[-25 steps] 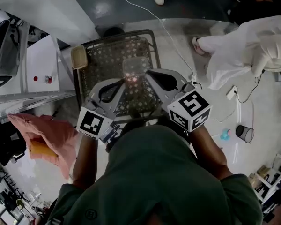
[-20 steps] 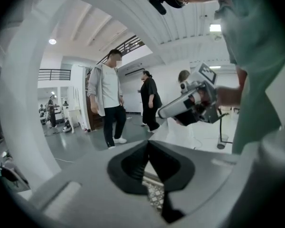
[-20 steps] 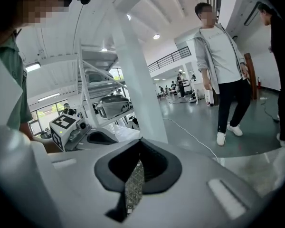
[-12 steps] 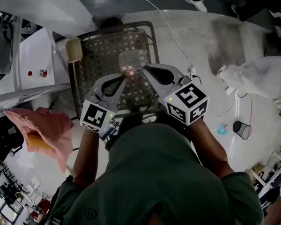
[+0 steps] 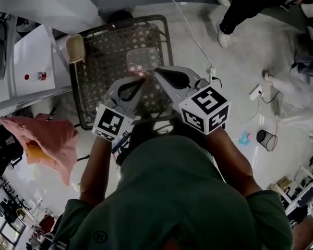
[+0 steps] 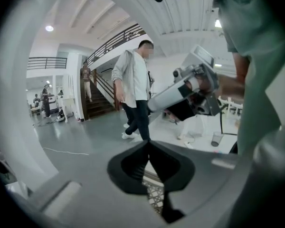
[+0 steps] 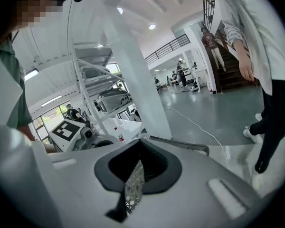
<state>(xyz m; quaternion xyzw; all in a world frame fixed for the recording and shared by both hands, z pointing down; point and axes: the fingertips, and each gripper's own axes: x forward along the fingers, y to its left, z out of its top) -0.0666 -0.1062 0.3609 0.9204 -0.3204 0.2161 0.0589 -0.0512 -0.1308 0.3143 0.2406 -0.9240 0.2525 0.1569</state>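
Though raised side by side over the wire mesh basket (image 5: 115, 40), gripping nothing. Left gripper (image 5: 140, 82): jaws closed tip to tip, thin slit behind the tips with lattice visible through it; empty. Right gripper (image 5: 156, 71): jaws likewise pressed together at the tips, empty, set slightly ahead of the left pair and just beside it. Both carried by a person in a green shirt (image 5: 182, 197).

Wire mesh basket: dark metal, rectangular, open-topped, directly beneath both sets of tips, standing on pale floor. Faint reddish spot (image 5: 135, 69) on the lattice just ahead of the left tips. Tan pad (image 5: 75, 48) on the rim at the basket's left corner.

Left of basket: white table (image 5: 28, 56) bearing a small red knob (image 5: 40, 76); nearer, pink cloth (image 5: 49, 139) draped over something orange (image 5: 37, 153). Right of basket: white cable (image 5: 190, 27) across the floor; farther right, small black bin (image 5: 263, 137). Top right: legs of a second person (image 5: 235, 7), dark trousers, white shoe.

Left gripper view: right gripper at the right, standing person in a pale jacket (image 6: 133, 87) beyond, staircase (image 6: 97, 99) behind. Right gripper view: left gripper's marker cube (image 7: 68, 131) at the left, basket rim just past the tips.
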